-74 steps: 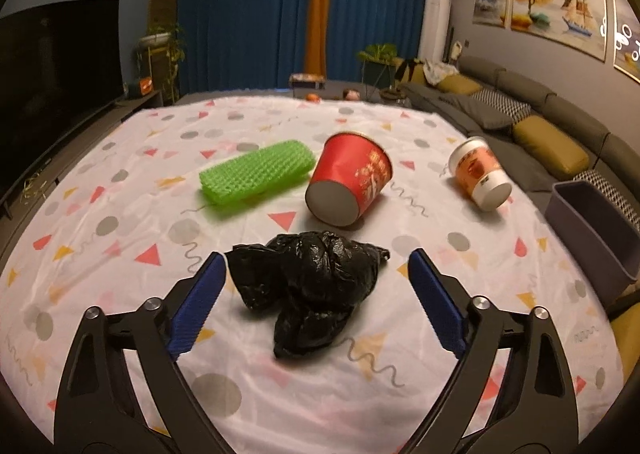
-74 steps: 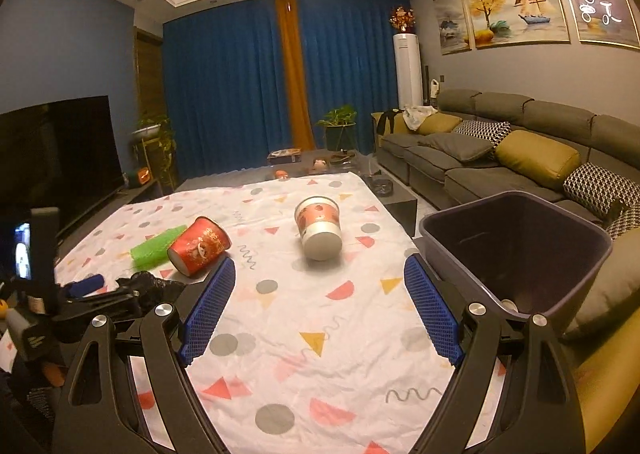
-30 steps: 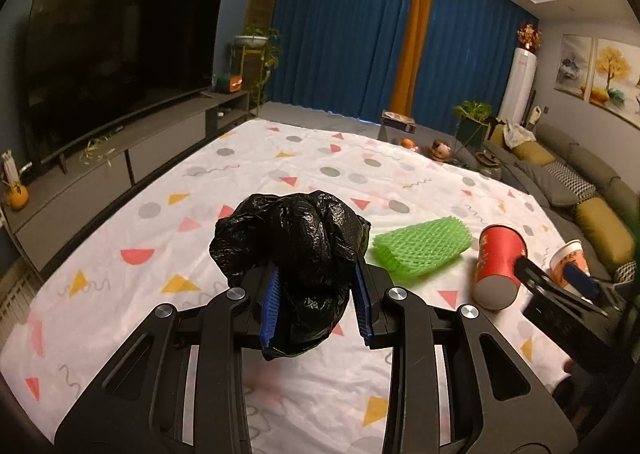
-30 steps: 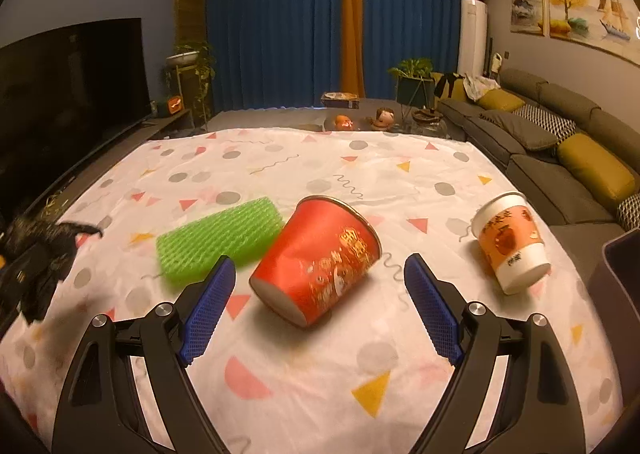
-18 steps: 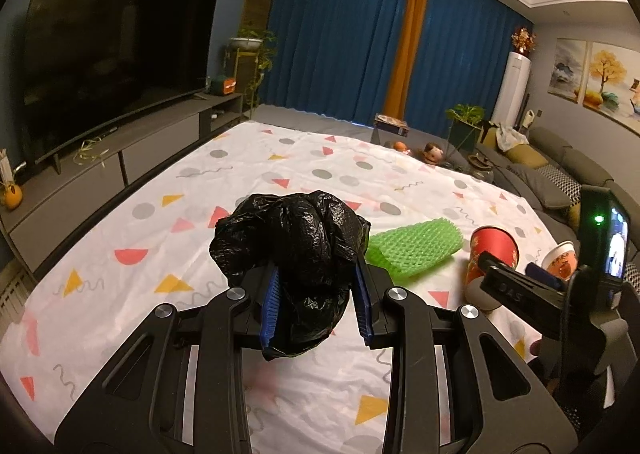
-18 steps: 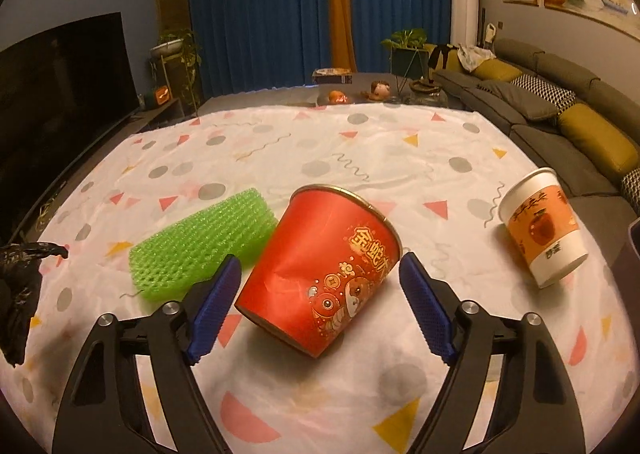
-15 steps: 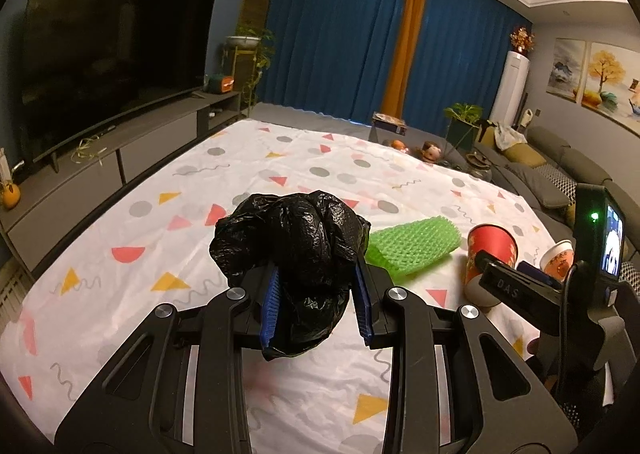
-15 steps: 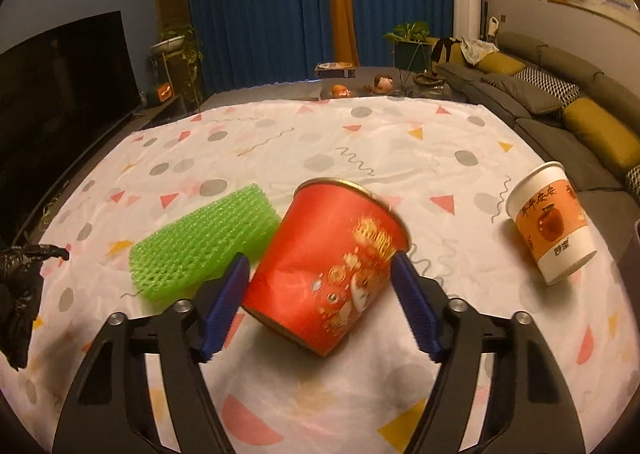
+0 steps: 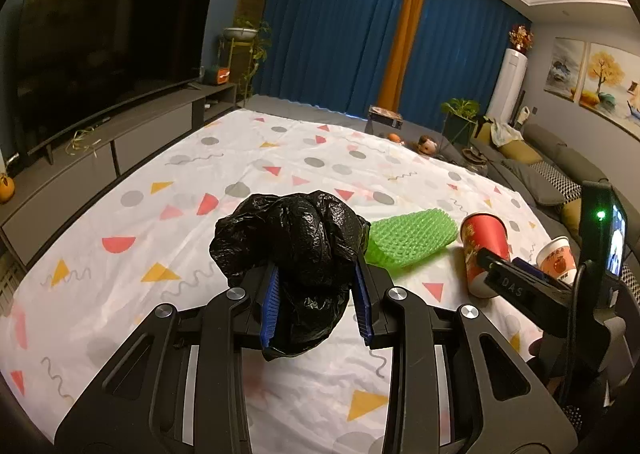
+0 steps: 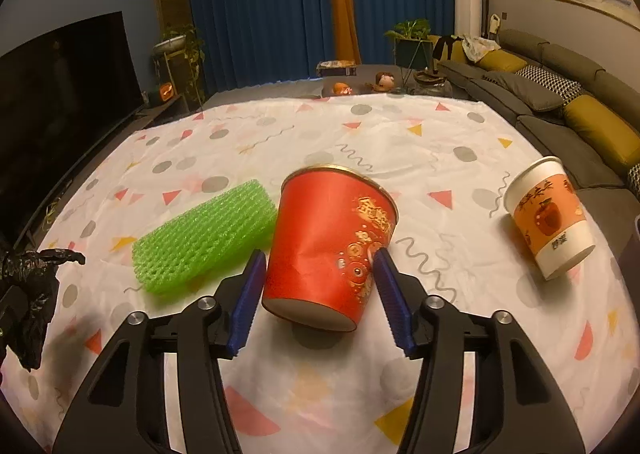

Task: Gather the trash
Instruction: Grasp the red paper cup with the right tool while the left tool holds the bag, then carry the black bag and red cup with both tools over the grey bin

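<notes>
Patterned sheet [image 10: 400,134] is spread out | black bag [image 9: 296,250] is pinched by left gripper [image 9: 316,302] | red cup [image 10: 328,242], tipped, is squeezed by right gripper [image 10: 320,294], jaws just closing | green mesh [image 10: 204,234] at nine o'clock, white cup [image 10: 548,214] at three

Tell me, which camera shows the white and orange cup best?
The right wrist camera. There the white and orange cup lies on its side on the patterned sheet, whole and unblocked, with its fruit picture clear. In the left wrist camera the cup is small, near the edge, partly hidden behind the right gripper.
</notes>
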`<state>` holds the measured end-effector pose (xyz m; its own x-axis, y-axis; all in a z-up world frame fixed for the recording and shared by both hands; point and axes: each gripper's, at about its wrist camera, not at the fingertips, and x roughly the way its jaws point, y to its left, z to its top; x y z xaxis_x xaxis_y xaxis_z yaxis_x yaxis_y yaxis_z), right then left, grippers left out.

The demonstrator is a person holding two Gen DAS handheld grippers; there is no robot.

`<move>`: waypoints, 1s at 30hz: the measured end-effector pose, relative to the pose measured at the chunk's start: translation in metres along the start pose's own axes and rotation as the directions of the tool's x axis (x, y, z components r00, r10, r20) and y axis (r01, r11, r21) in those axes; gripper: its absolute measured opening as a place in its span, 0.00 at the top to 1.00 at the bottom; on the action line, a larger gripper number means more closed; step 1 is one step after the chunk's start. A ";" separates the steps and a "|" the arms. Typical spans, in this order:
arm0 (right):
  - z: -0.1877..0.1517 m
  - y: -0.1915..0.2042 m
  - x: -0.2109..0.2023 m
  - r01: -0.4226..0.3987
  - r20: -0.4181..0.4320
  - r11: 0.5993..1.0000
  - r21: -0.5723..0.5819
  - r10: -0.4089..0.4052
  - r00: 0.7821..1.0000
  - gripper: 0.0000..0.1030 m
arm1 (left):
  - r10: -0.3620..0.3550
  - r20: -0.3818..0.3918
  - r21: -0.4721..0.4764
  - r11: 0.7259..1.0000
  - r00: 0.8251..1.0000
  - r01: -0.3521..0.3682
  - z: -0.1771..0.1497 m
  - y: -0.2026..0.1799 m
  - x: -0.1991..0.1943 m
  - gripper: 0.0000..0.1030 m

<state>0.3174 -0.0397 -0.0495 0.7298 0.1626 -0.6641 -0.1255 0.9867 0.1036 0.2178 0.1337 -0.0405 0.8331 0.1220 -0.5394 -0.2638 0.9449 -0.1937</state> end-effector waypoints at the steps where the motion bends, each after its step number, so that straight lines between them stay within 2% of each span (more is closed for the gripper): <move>1: 0.000 0.001 0.002 -0.001 -0.007 1.000 -0.001 0.001 1.000 0.42 | -0.002 -0.001 -0.003 1.000 1.000 0.002 0.000 0.000 0.000 0.70; 4: 0.003 0.001 0.005 0.000 -0.010 1.000 0.000 0.000 1.000 0.40 | -0.004 -0.006 -0.007 1.000 1.000 0.004 -0.001 0.000 0.002 0.71; 6: 0.003 0.000 0.007 -0.002 -0.012 1.000 0.006 0.002 1.000 0.35 | -0.005 -0.010 -0.006 1.000 1.000 0.005 -0.001 0.001 0.003 0.70; 11: 0.006 -0.001 0.014 -0.010 -0.021 1.000 0.021 0.010 1.000 0.32 | -0.012 -0.018 -0.007 1.000 1.000 0.012 -0.001 0.001 0.006 0.70; 17: 0.009 -0.001 0.017 -0.013 -0.026 1.000 0.023 0.013 1.000 0.32 | -0.016 -0.023 -0.006 1.000 1.000 0.016 -0.001 0.002 0.007 0.70; 23: 0.009 -0.002 0.016 -0.016 -0.024 1.000 0.010 0.016 1.000 0.38 | -0.024 -0.024 0.000 1.000 0.999 0.024 -0.002 0.000 0.007 0.70; 30: 0.002 -0.006 0.000 -0.013 0.017 1.000 0.003 0.013 1.000 0.39 | -0.031 -0.025 0.000 1.000 0.999 0.031 -0.002 0.000 0.009 0.70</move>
<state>0.3195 -0.0454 -0.0489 0.7395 0.1753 -0.6499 -0.1331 0.9845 0.1141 0.2243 0.1338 -0.0467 0.8286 0.0847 -0.5534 -0.2377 0.9482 -0.2107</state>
